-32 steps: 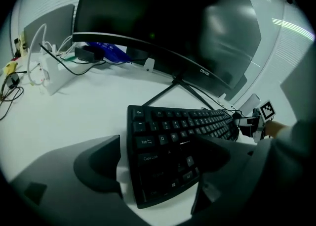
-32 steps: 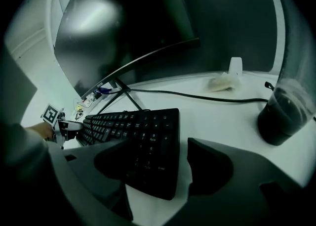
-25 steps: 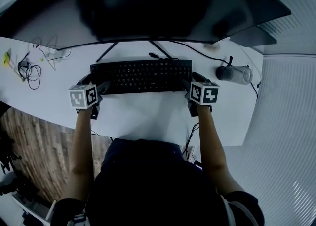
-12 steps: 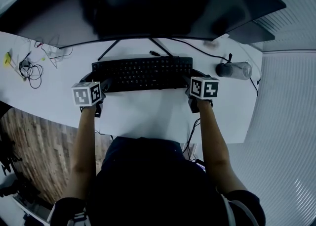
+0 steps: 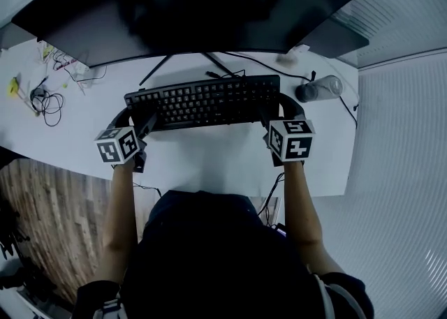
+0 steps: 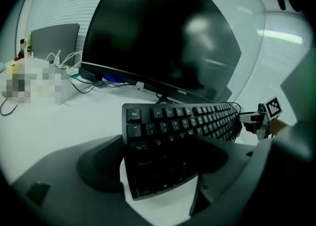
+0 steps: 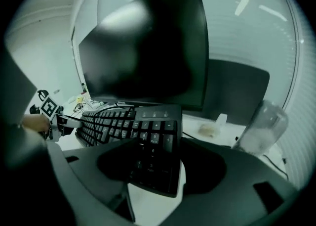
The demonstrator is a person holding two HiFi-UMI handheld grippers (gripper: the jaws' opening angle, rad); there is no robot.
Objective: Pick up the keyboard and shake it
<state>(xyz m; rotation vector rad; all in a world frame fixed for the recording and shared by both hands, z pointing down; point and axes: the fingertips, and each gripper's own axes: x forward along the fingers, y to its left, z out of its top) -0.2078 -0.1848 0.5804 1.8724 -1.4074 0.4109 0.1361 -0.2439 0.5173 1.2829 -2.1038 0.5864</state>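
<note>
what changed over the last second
The keyboard has come up off the desk, held between the left gripper and the right gripper, whose fingers have just been closing on its end. The monitor, bottle and cables stayed put.

Black keyboard (image 5: 202, 101); white desk (image 5: 202, 164); black monitor (image 5: 188, 3); black cables (image 5: 43, 105); brown wood-grain floor (image 5: 42, 220).
</note>
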